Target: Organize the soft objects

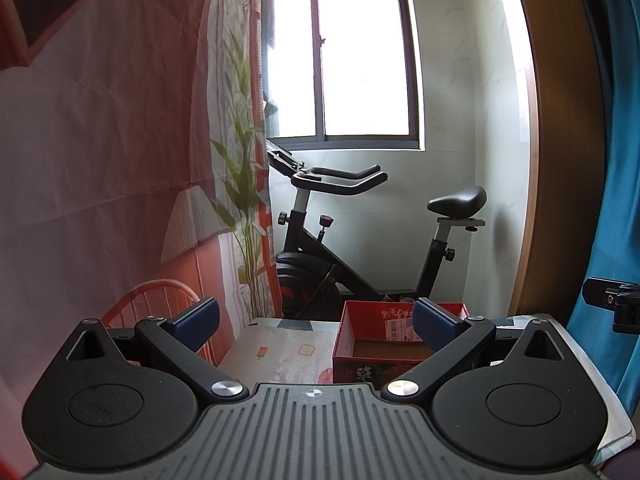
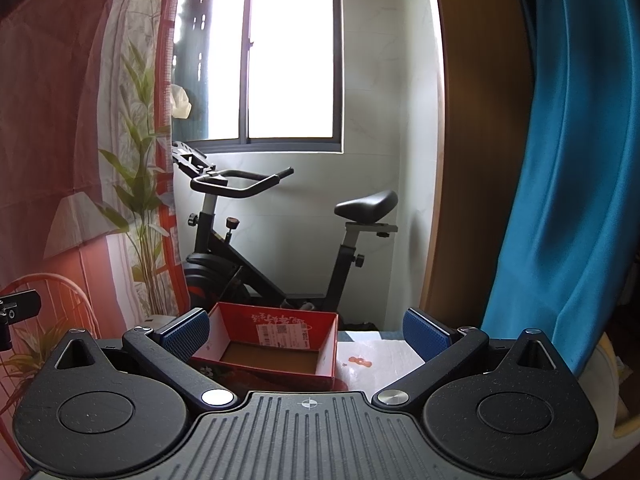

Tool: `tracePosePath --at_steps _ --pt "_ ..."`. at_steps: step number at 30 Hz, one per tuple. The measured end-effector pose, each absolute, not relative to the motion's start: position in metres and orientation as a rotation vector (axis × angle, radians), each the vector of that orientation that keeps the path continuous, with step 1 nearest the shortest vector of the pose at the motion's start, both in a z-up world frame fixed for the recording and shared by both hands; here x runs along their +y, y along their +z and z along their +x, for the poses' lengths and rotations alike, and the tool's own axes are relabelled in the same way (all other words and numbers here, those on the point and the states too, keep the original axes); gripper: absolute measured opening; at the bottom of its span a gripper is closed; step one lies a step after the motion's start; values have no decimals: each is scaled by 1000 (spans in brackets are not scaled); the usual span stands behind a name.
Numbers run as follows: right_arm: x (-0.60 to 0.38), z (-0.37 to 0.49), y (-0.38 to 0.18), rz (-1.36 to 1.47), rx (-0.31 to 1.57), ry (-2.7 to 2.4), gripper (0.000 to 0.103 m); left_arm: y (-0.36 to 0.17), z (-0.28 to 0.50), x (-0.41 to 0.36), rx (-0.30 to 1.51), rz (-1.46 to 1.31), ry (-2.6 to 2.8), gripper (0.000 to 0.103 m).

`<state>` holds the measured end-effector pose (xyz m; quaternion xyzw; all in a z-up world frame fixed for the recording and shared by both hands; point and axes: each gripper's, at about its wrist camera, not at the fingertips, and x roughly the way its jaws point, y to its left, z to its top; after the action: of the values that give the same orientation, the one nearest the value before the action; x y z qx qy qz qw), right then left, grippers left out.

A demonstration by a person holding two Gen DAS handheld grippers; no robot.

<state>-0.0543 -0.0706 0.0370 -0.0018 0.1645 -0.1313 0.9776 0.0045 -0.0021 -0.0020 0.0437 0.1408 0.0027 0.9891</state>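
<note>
Both grippers, left (image 1: 316, 326) and right (image 2: 306, 334), are released and empty; you must first find soft objects for the red box (image 2: 272, 344).

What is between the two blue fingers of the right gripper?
The open red box on the patterned table cover, seen in the right wrist view; nothing is held.
</note>
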Motion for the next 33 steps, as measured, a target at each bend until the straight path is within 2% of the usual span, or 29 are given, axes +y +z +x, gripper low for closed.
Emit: tracePosePath --at_steps 7,14,23,33 --pt "-73 -53 36 13 329 -255 103 -8 14 -2 288 84 10 103" --pt "-85 -40 15 -2 328 -217 103 -42 56 11 354 46 30 103" --pt "-120 13 -51 76 393 -200 103 -100 112 29 474 28 43 103" --pt "-134 69 -128 86 569 -166 103 -162 156 28 622 15 6 103"
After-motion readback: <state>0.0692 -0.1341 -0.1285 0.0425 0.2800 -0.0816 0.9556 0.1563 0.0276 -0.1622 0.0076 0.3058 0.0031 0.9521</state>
